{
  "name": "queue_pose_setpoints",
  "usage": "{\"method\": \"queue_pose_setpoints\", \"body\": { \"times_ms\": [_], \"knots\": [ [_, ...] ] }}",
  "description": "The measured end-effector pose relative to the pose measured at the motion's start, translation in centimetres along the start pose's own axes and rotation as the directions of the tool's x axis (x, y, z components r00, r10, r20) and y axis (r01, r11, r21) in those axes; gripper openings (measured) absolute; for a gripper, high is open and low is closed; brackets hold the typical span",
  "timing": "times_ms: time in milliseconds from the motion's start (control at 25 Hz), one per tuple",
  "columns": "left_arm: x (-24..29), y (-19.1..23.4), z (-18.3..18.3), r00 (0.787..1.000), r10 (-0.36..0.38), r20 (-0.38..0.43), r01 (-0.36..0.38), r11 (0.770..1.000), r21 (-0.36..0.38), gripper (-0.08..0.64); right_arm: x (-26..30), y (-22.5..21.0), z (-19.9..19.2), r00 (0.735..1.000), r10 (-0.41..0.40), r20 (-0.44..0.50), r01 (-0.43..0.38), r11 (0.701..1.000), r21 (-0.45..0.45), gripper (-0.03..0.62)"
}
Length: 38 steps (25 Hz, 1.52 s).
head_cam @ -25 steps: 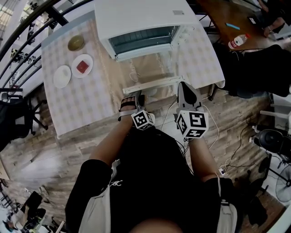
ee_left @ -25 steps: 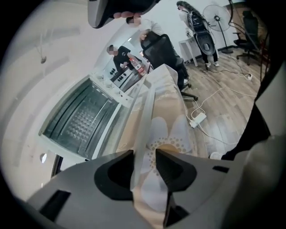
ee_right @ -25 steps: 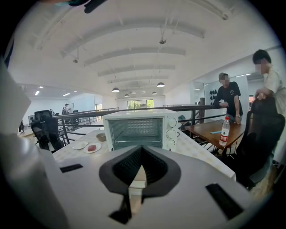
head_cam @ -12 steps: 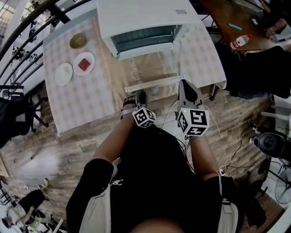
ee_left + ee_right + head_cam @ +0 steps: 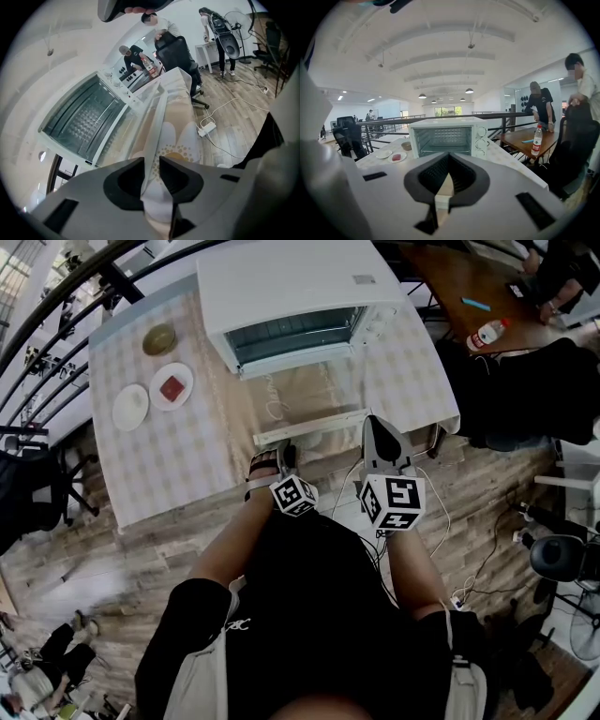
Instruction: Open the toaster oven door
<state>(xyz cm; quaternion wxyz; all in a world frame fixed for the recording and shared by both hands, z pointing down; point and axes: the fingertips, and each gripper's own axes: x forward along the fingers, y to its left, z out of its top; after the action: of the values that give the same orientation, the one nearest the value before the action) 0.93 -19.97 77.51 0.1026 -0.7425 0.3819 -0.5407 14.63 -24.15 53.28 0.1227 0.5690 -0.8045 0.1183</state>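
The white toaster oven (image 5: 291,287) stands on the checked tablecloth with its glass door (image 5: 305,395) folded down flat toward me. The door's handle bar (image 5: 309,426) lies along the table's near edge. My left gripper (image 5: 285,452) sits at the handle's left part. In the left gripper view that handle (image 5: 157,117) runs between the jaws of the left gripper (image 5: 151,159), whose pads lie against it. These jaws have just been opening slightly. My right gripper (image 5: 380,427) hovers by the handle's right end. It is shut on nothing (image 5: 448,157) and faces the open oven (image 5: 445,136).
Left of the oven are a white plate (image 5: 129,401), a plate with a red piece (image 5: 172,385) and a small bowl (image 5: 158,337). A bottle (image 5: 486,332) stands on a wooden table (image 5: 459,277) to the right. Cables (image 5: 469,549) trail on the floor, and people stand near that table.
The head view has drifted a little. Both grippers and the lowered door keep their places.
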Motion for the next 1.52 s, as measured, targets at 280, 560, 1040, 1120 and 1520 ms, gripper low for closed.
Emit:
{"method": "queue_pose_setpoints", "body": {
  "times_ms": [280,560,1040,1120,1520],
  "knots": [
    [-0.5,0.9,0.6,1.000,-0.013,0.006,0.014,0.998,-0.064,0.091,0.2,-0.4,-0.2,1.000,-0.007,0.000,0.007,1.000,0.011,0.002],
    [-3.3,2.5,2.4,0.996,-0.007,0.089,0.018,0.992,-0.126,0.072,0.6,-0.1,0.3,1.000,0.009,0.016,-0.010,1.000,0.016,0.002],
    [-12.6,16.7,5.8,0.941,0.228,0.249,-0.046,0.817,-0.575,0.021,2.4,2.1,5.1,0.979,0.092,0.181,-0.103,0.994,0.048,0.000],
    [-14.7,19.2,6.4,0.919,0.281,0.277,-0.055,0.787,-0.615,0.021,2.3,3.1,6.7,0.969,0.114,0.220,-0.121,0.993,0.018,0.000],
    [-24.1,30.2,5.1,0.775,0.537,0.333,-0.096,0.621,-0.778,0.021,3.4,7.2,14.5,0.914,0.153,0.376,-0.156,0.988,-0.022,0.000]
  ]
}}
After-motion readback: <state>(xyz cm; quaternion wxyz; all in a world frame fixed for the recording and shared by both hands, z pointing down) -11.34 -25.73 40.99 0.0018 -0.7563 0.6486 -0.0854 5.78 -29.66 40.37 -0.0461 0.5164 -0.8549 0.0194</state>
